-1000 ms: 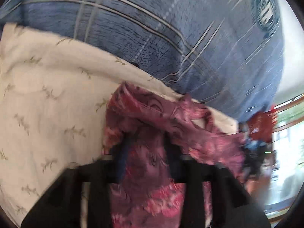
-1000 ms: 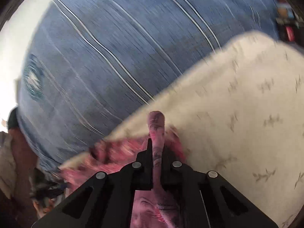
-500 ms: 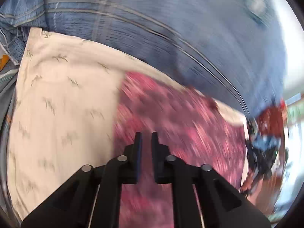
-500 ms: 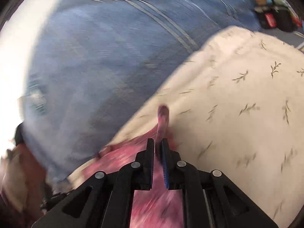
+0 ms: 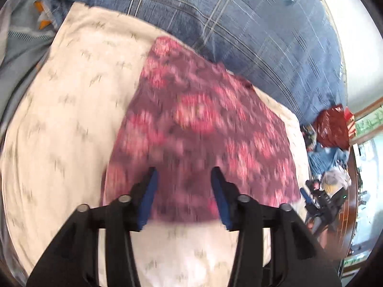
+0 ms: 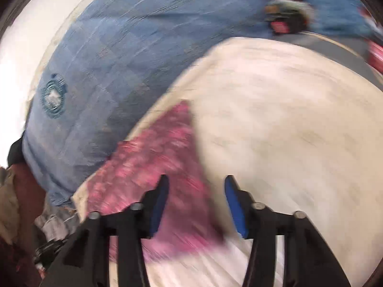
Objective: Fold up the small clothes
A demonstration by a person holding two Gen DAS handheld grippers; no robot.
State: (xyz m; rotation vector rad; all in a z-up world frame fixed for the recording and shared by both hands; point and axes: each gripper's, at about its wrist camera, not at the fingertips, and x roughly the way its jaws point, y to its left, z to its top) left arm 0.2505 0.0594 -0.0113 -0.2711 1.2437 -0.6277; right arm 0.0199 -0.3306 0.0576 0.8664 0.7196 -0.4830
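A small maroon garment with a pink flower print (image 5: 201, 129) lies spread flat on a cream cloth with a leaf pattern (image 5: 71, 110). My left gripper (image 5: 184, 172) hovers over the garment's near edge, its jaws opening, and the blue pads grip nothing. In the right wrist view the same garment (image 6: 153, 167) lies to the left, blurred by motion. My right gripper (image 6: 197, 179) is above the garment's right edge, its jaws opening too, with nothing pressed between them.
A blue checked blanket (image 5: 239, 24) with a round emblem (image 6: 53, 98) lies beyond the cream cloth. A grey cloth (image 5: 21, 47) is at the left. Red and blue clutter (image 5: 332, 129) fills the floor at the right edge.
Both grippers let go of the garment and opened. They drew back toward the near edge, and the garment went from bunched and lifted to lying flat.
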